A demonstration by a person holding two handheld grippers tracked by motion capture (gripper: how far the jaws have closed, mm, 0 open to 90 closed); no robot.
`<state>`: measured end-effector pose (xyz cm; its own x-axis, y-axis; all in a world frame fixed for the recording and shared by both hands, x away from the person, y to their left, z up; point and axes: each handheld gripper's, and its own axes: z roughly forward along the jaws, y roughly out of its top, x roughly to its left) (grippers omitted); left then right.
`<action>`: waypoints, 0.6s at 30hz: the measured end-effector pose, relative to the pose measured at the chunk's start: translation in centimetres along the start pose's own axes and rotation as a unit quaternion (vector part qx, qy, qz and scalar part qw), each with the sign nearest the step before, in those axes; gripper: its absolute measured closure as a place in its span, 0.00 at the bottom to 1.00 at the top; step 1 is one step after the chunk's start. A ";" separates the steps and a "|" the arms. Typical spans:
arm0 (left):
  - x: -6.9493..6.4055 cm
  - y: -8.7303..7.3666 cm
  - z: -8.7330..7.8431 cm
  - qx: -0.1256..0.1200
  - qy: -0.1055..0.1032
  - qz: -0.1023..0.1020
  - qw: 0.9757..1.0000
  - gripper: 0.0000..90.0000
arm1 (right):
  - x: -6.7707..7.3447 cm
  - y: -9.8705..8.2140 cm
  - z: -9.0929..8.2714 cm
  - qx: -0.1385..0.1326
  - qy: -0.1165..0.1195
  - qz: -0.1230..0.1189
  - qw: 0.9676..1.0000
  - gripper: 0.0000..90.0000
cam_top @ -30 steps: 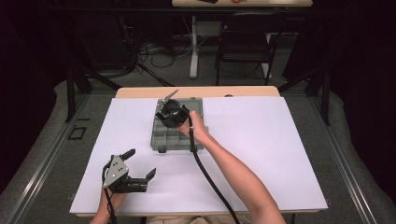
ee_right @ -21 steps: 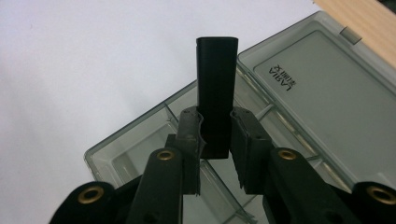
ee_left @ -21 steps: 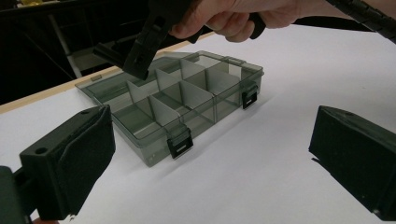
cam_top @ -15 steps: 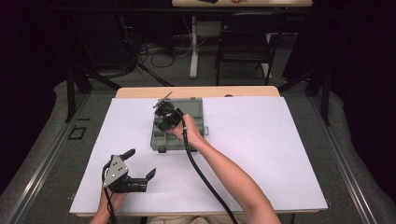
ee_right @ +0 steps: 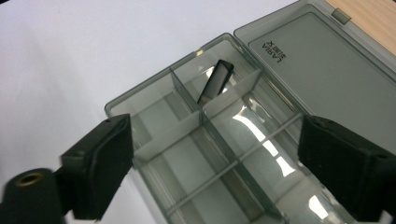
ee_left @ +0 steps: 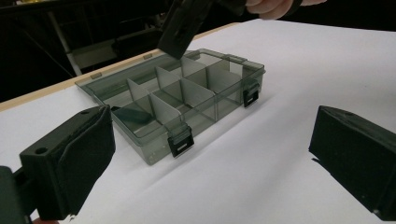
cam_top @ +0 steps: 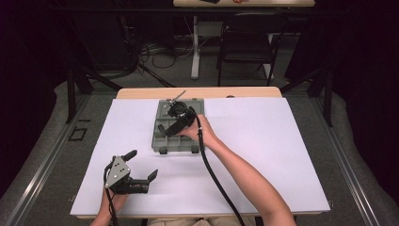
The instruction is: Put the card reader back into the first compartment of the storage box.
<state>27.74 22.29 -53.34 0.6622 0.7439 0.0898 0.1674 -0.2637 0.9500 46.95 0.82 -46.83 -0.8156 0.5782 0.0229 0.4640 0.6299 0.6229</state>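
Here both grippers gape empty: right gripper (cam_top: 165, 126) above the organizer box (cam_top: 179, 141), left gripper (cam_top: 142, 165) near-left on the table (cam_top: 282, 155).

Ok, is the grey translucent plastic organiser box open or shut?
Open. The grey translucent plastic organiser box has its lid folded back flat, dividers exposed; its front latches hang unfastened.

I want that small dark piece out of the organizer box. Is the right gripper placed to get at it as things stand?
Probably yes: the box lies lid-open, the right gripper hovers open over it, and nothing covers the dark piece. Its compartment walls look tight, though.
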 end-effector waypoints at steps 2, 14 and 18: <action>0.0 0.0 -0.1 -0.002 0.000 0.000 1.000 0.00 | 0.0 -0.3 -0.5 -0.001 0.006 -0.004 1.000 0.07; -0.1 0.1 -0.2 -0.002 0.002 0.002 1.000 0.00 | -0.6 -2.6 -3.0 0.004 0.025 -0.008 1.000 0.01; -0.1 0.0 -0.3 -0.002 0.001 0.003 1.000 0.00 | -0.8 -3.3 -3.9 0.003 0.031 -0.011 0.999 0.00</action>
<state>27.47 22.35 -53.22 0.6612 0.7440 0.0960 0.1612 -0.2659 0.9504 44.73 -3.70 -45.87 -0.8449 0.5318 0.0572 0.4481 0.6454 0.6187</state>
